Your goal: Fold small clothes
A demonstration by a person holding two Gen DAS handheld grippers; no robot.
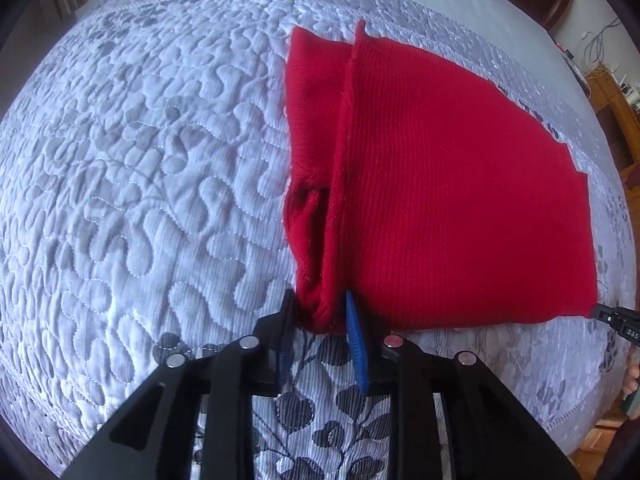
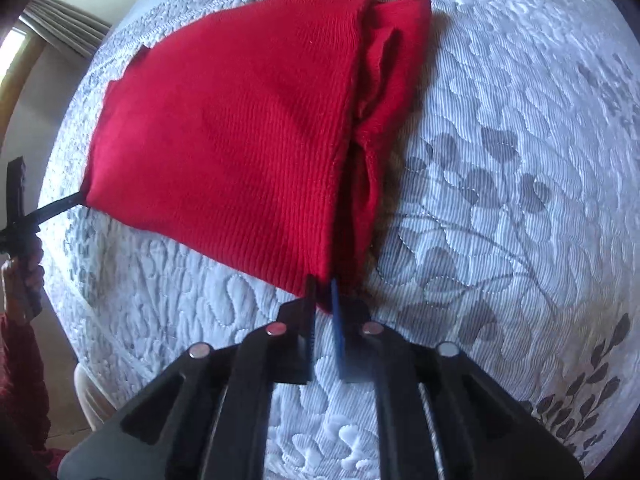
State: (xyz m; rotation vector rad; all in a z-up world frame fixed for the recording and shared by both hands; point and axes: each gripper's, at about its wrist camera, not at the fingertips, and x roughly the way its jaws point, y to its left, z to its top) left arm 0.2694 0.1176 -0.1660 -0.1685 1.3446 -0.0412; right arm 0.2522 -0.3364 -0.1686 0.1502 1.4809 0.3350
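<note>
On the bed (image 1: 140, 160), a red ribbed knit garment (image 1: 440, 180) lies folded over a quilted grey-and-white coverlet stitched with leaf and vine shapes, its long axis running from my grippers away toward the far edge of the bed, the near hem stretched across between my two hands. From the left wrist view, my left gripper (image 1: 320, 312) pinches the near left corner of the garment, where the folded-under layers bunch into a thick roll between the black finger and the blue ridged pad (image 1: 356, 340); the jaws stand only slightly apart, with cloth filling the gap. From the right wrist view, my right gripper (image 2: 322, 292) is nearly pressed together on the opposite near corner, a thin bit of the hem caught between its pads. The top layer shows fine, even ribs running along the garment's length; beside it a softer, looser red layer folds in on itself along one side. The garment's far edge tapers and shows small notches along one side. A hand (image 2: 24, 276) grips the left gripper's handle at the frame edge; no containers are in sight
</note>
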